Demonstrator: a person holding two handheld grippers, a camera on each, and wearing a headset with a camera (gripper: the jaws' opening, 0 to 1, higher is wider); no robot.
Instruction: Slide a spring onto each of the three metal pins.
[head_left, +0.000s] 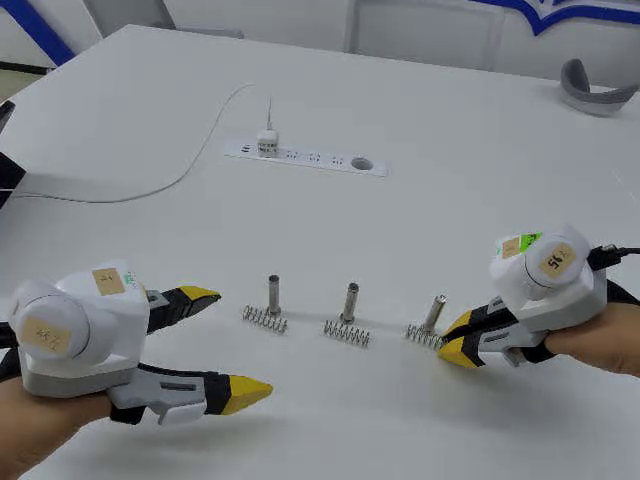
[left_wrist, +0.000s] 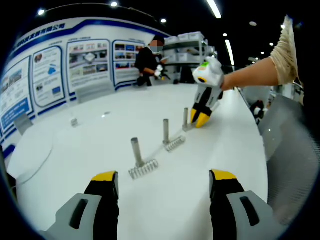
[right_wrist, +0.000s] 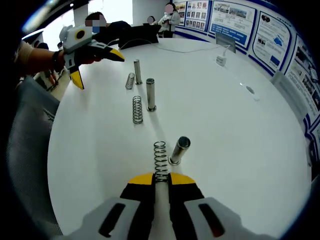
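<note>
The right gripper (right_wrist: 155, 181) pinched the near end of a spring (right_wrist: 160, 157), which lay flat straight ahead of its tips, just left of a leaning metal pin (right_wrist: 178, 150); the left gripper (left_wrist: 162, 177) hung with jaws spread wide, an upright pin (left_wrist: 136, 151) and a second spring (left_wrist: 143, 169) lying ahead between them

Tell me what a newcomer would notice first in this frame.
Three metal pins stand in a row on the white table, with a loose spring lying beside each. The right gripper is shut on the near end of the rightmost spring, while the left gripper hangs open off the row's left end.
</note>
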